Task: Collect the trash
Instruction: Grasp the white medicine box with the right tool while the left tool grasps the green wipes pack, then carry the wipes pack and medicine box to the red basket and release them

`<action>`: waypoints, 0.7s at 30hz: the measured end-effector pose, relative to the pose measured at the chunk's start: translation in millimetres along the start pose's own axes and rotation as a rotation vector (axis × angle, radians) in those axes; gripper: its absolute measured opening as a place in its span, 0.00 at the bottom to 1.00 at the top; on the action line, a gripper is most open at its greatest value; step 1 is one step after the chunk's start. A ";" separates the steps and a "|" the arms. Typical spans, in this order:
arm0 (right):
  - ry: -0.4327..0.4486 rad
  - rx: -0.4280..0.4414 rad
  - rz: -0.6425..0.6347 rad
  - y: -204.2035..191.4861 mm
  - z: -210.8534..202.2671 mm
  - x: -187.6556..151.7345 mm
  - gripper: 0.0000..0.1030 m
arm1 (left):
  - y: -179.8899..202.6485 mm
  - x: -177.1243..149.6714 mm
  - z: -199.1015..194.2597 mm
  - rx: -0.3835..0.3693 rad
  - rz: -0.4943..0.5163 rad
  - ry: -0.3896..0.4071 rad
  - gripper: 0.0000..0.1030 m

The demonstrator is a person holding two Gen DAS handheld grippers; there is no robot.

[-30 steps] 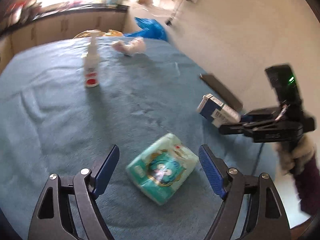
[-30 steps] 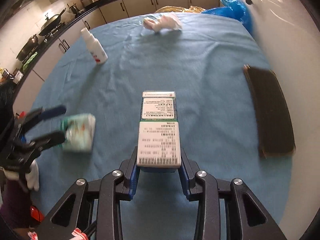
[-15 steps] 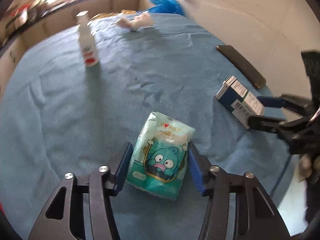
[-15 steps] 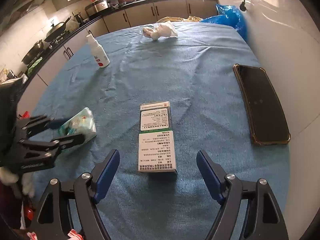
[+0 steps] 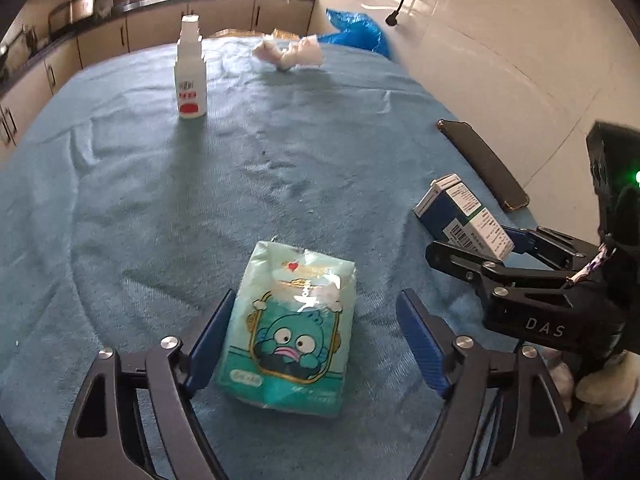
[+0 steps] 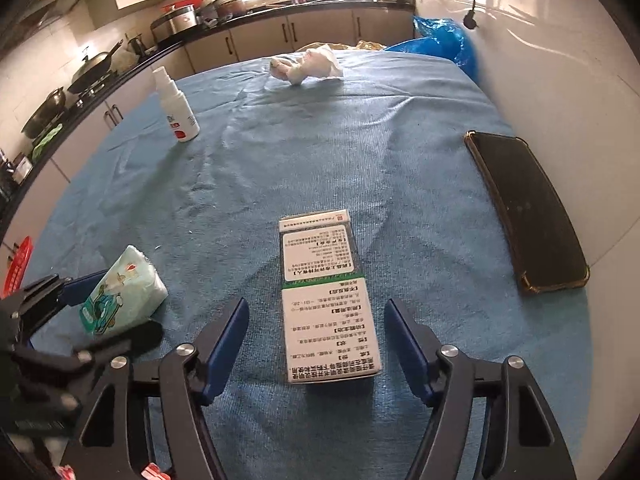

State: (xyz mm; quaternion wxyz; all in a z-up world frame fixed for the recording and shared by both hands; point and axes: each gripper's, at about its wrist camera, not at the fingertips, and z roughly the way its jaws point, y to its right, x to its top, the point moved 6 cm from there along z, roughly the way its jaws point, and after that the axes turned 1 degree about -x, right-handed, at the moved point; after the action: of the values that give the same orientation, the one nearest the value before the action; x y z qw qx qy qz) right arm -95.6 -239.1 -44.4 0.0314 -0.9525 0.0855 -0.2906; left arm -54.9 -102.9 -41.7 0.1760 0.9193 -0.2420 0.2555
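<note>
A teal tissue pack (image 5: pixel 292 328) with a cartoon face lies on the blue cloth between the fingers of my left gripper (image 5: pixel 316 296). Its jaws are opening; the right pad stands clear of the pack and the left pad is close beside it. A white, green and blue medicine box (image 6: pixel 324 292) lies flat between the fingers of my right gripper (image 6: pixel 316 304). Those jaws are closing, with a gap on both sides of the box. Crumpled white tissue (image 6: pixel 306 66) sits at the far end of the table.
A white spray bottle (image 6: pixel 176 108) stands upright at the far left. A black phone (image 6: pixel 524 212) lies along the right edge by the wall. A blue plastic bag (image 6: pixel 440 42) hangs beyond the far corner. Kitchen counters run behind the table (image 5: pixel 160 200).
The right gripper let go of the box, which now lies on the cloth. The left gripper closed around the tissue pack, turning it lengthwise, then spread its fingers again.
</note>
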 end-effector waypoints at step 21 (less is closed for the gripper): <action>0.077 0.063 -0.039 -39.4 -32.4 -1.5 0.36 | -62.6 -27.7 -111.7 0.077 -0.151 0.194 0.26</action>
State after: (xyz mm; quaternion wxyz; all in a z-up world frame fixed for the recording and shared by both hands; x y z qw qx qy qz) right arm -109.3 -200.5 -14.0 0.0523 -0.9407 0.0590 -0.3300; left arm -85.3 8.3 20.6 0.1821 0.9120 -0.1440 0.3382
